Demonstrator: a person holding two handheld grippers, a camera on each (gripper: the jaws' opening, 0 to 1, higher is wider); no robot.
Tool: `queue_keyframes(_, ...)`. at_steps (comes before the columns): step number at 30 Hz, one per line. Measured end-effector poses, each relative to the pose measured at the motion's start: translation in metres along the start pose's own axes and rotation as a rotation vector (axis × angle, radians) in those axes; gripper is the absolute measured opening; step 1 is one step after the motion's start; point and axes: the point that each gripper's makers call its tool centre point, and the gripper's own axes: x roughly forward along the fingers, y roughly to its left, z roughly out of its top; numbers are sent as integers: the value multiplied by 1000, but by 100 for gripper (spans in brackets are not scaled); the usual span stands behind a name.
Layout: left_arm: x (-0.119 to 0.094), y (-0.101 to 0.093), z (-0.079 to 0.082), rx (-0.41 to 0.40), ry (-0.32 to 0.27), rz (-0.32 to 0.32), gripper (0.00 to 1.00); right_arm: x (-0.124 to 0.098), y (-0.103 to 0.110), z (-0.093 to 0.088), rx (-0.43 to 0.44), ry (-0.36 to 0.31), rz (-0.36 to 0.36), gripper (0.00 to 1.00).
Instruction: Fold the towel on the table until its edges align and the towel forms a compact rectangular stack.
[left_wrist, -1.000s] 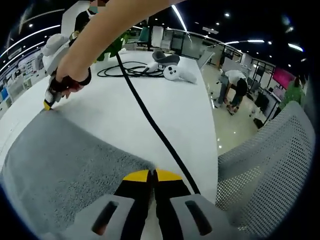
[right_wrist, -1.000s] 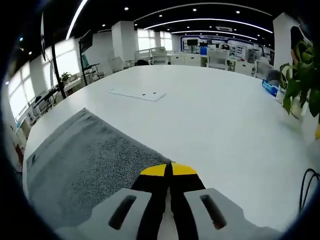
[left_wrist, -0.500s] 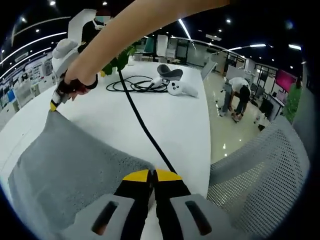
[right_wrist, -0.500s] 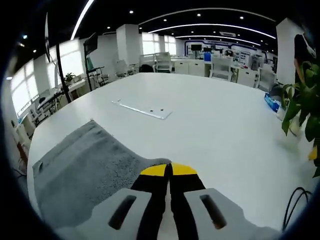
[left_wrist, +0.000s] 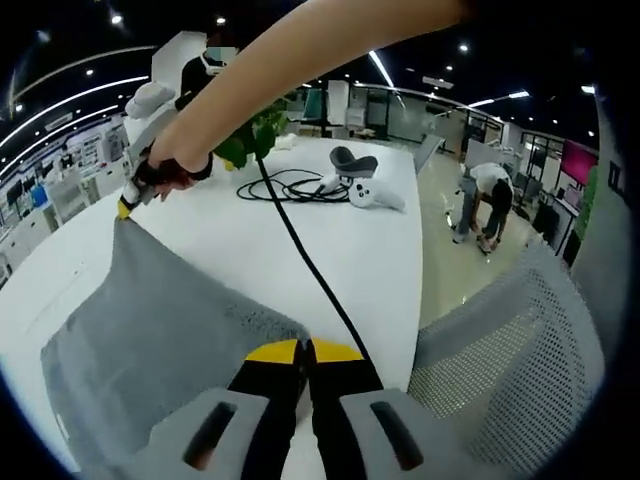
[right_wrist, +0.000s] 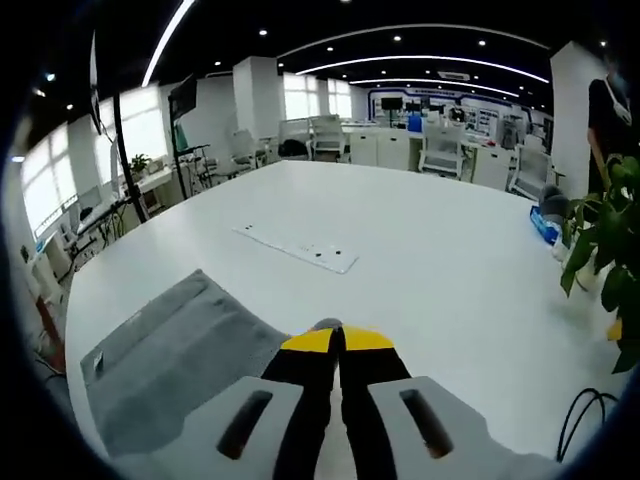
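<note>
On the white bench (left_wrist: 230, 240), past the towel, a black cable (left_wrist: 310, 270) runs from the near edge toward a loose coil at the far side. Beside that coil lie two white handheld controllers (left_wrist: 365, 190). A leafy green plant (left_wrist: 250, 140) stands behind the person's hand (left_wrist: 175, 165). To the right of the bench is one grey mesh chair (left_wrist: 510, 370), and farther off a person (left_wrist: 485, 200) bends over the floor.

In the right gripper view a flat white plate with small holes (right_wrist: 297, 247) lies on the bench beyond the towel, a plant (right_wrist: 605, 250) stands at the right, and a black cable loop (right_wrist: 580, 420) shows at the near right. No writing can be read on anything; a small tag (right_wrist: 97, 365) on the towel's edge is too small to make out.

The one grey towel (left_wrist: 150, 340) is lifted off the bench at two corners. The left tongs (left_wrist: 303, 350) are clenched on the near corner. The right tongs (left_wrist: 124, 208), held in the person's hand, pinch the far corner; in their own view (right_wrist: 338, 340) they are clenched on the towel (right_wrist: 170, 370), which hangs down to the left.
</note>
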Motion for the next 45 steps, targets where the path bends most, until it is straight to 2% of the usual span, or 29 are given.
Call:
queue_keyframes(5, -21, 10, 7, -56, -48, 40, 3, -4, 12, 14, 26, -16, -1, 0)
queue_keyframes(8, -32, 16, 7, -98, -62, 55, 3, 3, 22, 22, 51, -31, 7, 0)
queue_keyframes(14, -60, 30, 7, -151, -93, 98, 3, 13, 43, 40, 39, -42, 25, 0)
queue_keyframes(18, -75, 38, -3, -149, -75, 146, 3, 17, 63, 51, 27, -48, 44, 0)
queue_keyframes(25, -104, 53, -17, -219, -80, 219, 3, 33, 94, 65, 37, -57, 75, 0)
queue_keyframes(29, -119, 60, -21, -247, -83, 244, 3, 32, 118, 71, 17, -59, 92, 0)
queue_keyframes(40, -154, 81, -42, -344, -91, 337, 3, 58, 148, 88, -9, -64, 124, 0)
queue_keyframes(45, -167, 88, -52, -372, -94, 367, 3, 61, 163, 89, -19, -60, 137, 0)
